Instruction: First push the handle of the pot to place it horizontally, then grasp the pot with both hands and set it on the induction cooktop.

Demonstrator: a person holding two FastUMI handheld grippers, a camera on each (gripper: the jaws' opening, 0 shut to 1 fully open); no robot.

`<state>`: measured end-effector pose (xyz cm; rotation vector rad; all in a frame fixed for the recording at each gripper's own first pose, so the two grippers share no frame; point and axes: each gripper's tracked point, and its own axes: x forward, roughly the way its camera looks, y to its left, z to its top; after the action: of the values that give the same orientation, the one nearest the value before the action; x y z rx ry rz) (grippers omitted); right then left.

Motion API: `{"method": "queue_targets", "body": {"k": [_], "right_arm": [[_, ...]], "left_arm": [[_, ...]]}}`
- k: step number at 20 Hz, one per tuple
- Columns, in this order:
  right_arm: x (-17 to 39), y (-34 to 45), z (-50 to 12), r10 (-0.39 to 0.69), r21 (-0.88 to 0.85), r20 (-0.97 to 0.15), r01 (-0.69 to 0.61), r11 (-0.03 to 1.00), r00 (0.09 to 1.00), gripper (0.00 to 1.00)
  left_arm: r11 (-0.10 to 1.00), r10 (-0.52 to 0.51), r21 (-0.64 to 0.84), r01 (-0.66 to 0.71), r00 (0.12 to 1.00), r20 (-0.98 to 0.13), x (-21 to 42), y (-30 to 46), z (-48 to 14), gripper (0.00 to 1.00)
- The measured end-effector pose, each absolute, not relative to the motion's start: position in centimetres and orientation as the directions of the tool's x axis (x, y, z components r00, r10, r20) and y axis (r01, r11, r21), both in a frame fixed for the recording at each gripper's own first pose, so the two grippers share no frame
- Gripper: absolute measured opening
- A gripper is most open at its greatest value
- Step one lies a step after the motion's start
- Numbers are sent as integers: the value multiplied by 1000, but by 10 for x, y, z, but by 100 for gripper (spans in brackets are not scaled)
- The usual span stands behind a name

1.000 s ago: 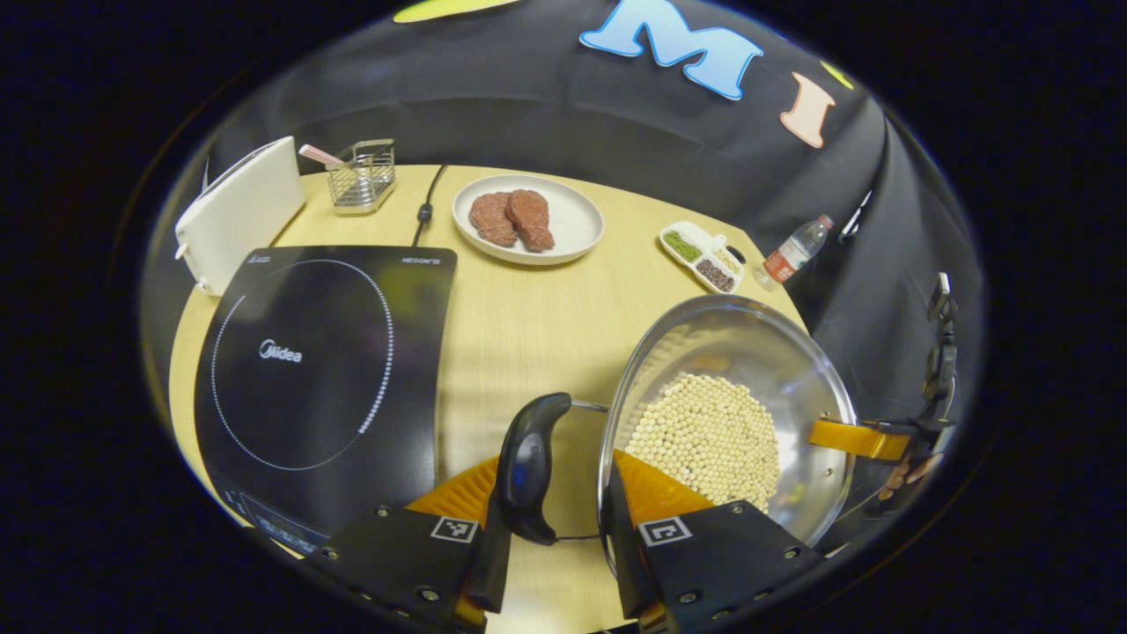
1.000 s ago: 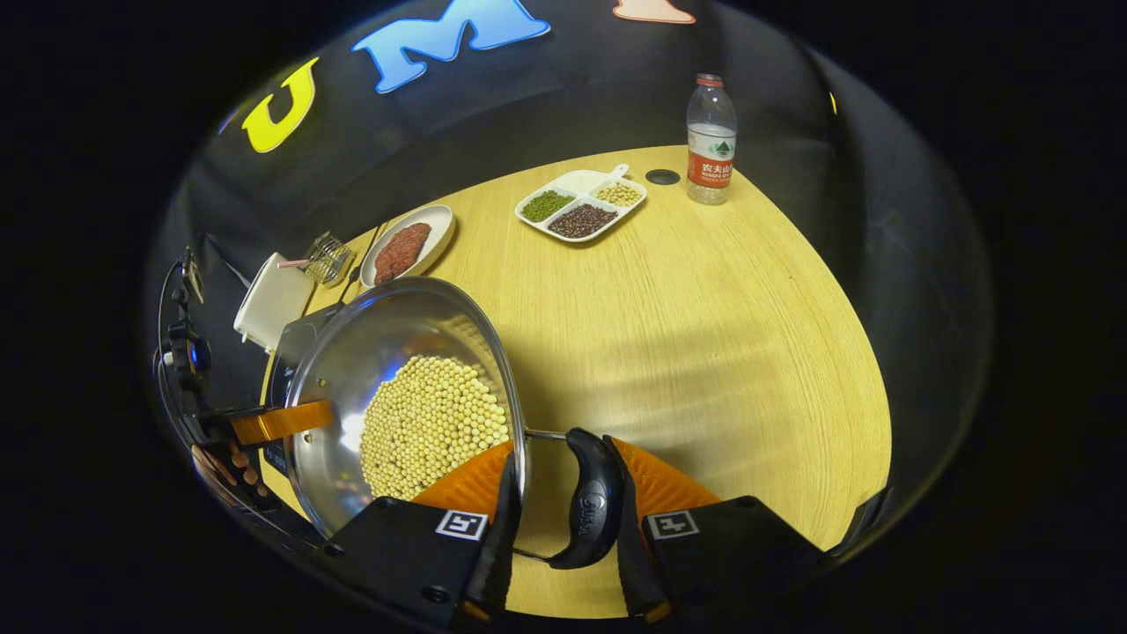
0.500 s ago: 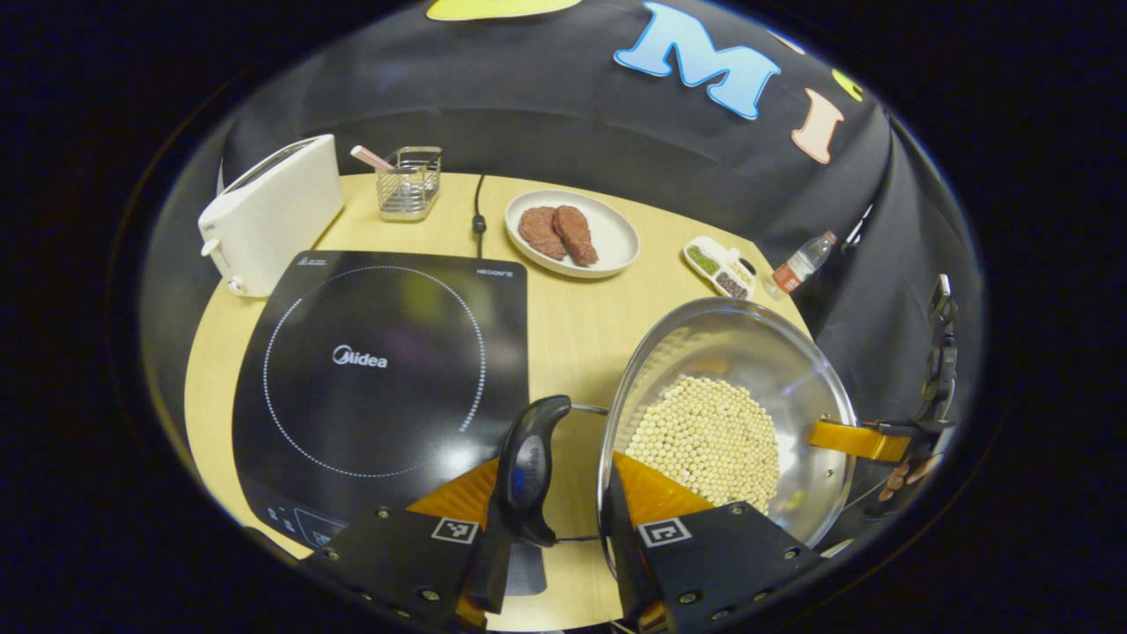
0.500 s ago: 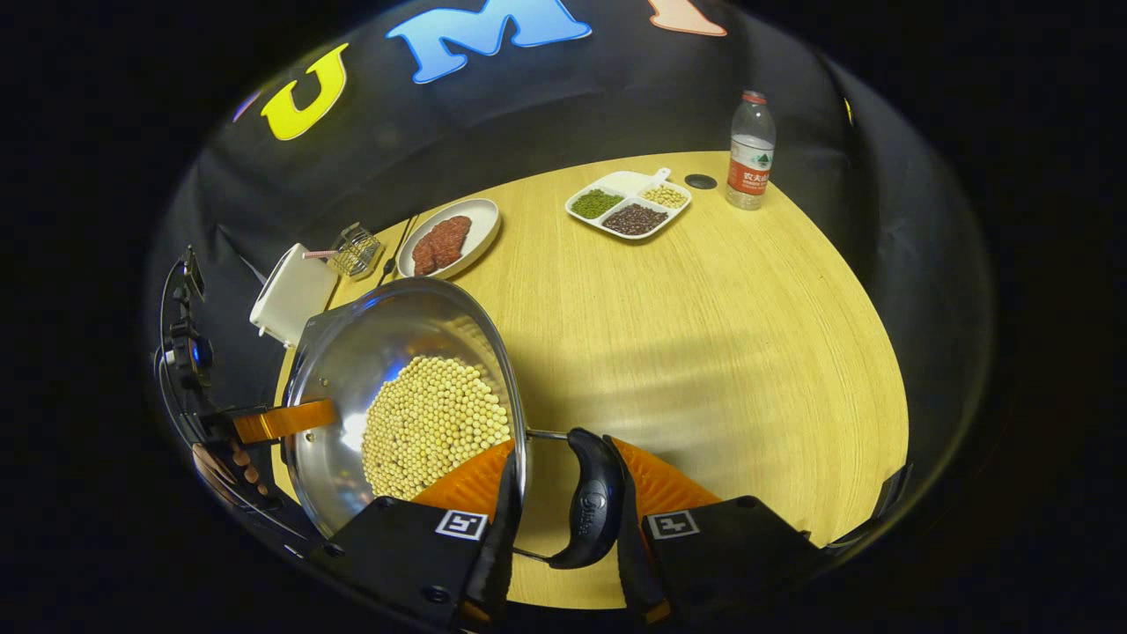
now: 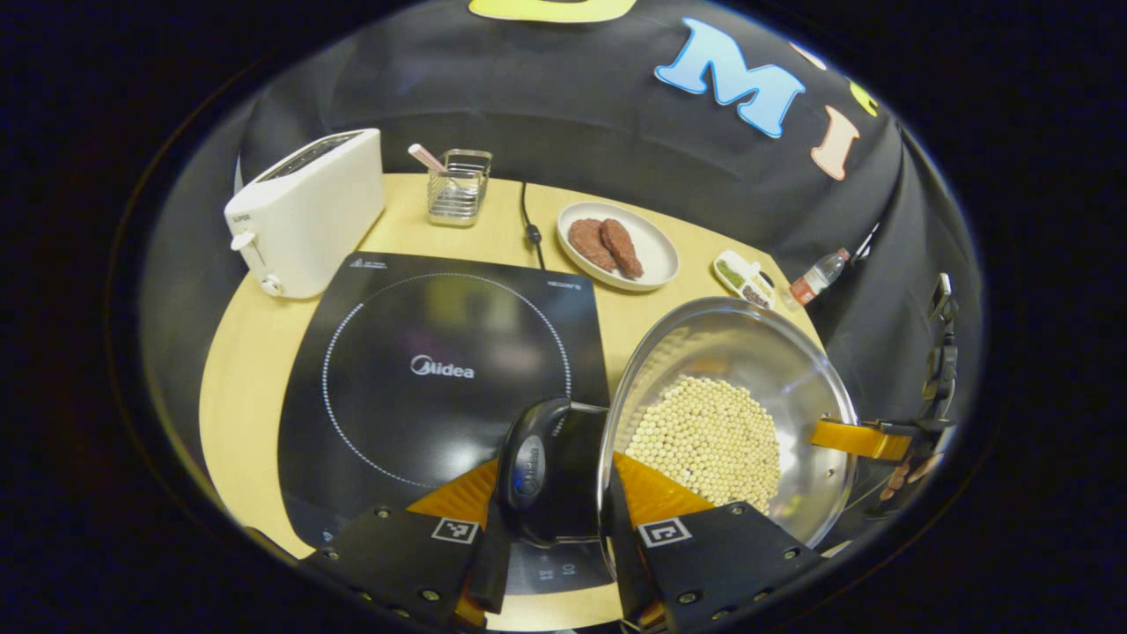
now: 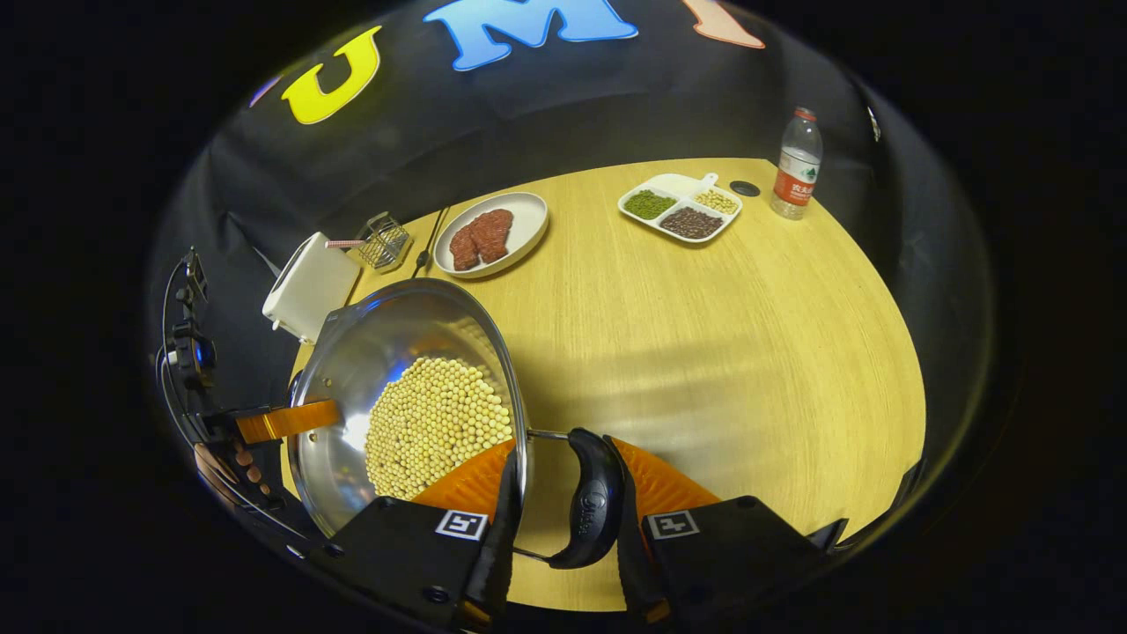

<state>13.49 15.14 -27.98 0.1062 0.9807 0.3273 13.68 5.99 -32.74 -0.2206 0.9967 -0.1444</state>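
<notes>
Carrying the steel pot (image 5: 731, 414) of soybeans (image 5: 709, 440) above the induction cooktop's (image 5: 440, 370) right edge, the left gripper (image 5: 550, 528) and right gripper (image 6: 563, 528) are each clamping a side handle.

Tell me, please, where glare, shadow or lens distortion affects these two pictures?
Left gripper view: lamp glare on the cooktop glass; the table edge bows from fisheye distortion. Right gripper view: a bright glint inside the pot beside the beans, a soft shadow band across the table.
</notes>
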Motion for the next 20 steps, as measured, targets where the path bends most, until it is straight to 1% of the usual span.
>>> {"method": "queue_targets", "body": {"k": [1,2,5,6,7,8,14,15,16,17,18,19,20], "right_arm": [[136,156,-281,322,237,-797,-227,945,510,48],[137,162,-282,325,240,-797,-228,944,509,48],[138,187,-280,333,247,-797,-231,941,505,48],[137,193,-280,334,249,-797,-231,941,503,52],[137,199,-280,336,251,-797,-232,940,501,48],[138,205,-281,338,253,-798,-233,939,499,48],[141,240,-281,355,271,-799,-236,933,486,48],[143,246,-281,358,273,-797,-238,932,486,48],[144,253,-281,360,274,-796,-240,931,486,51],[145,259,-281,362,276,-797,-240,931,484,48],[147,266,-281,365,280,-795,-241,929,484,48],[150,272,-281,369,284,-794,-242,928,483,51],[150,280,-281,373,289,-793,-242,926,481,51]], "left_arm": [[968,-218,-248,17,538,-814,138,68,-326,47],[969,-216,-247,14,538,-815,137,75,-326,51],[970,-209,-243,8,540,-815,142,96,-327,51],[971,-207,-241,8,541,-815,142,102,-327,51],[971,-204,-238,7,542,-816,143,109,-327,51],[972,-202,-236,6,542,-816,144,116,-327,51],[976,-181,-220,-6,550,-816,150,152,-327,50],[976,-177,-218,-8,551,-815,151,158,-328,50],[976,-173,-217,-13,553,-815,154,165,-330,50],[977,-168,-214,-17,555,-815,155,172,-331,50],[977,-163,-210,-22,556,-815,156,178,-332,51],[978,-158,-208,-27,557,-815,158,185,-333,51],[978,-154,-207,-33,558,-816,159,191,-334,51]]}}
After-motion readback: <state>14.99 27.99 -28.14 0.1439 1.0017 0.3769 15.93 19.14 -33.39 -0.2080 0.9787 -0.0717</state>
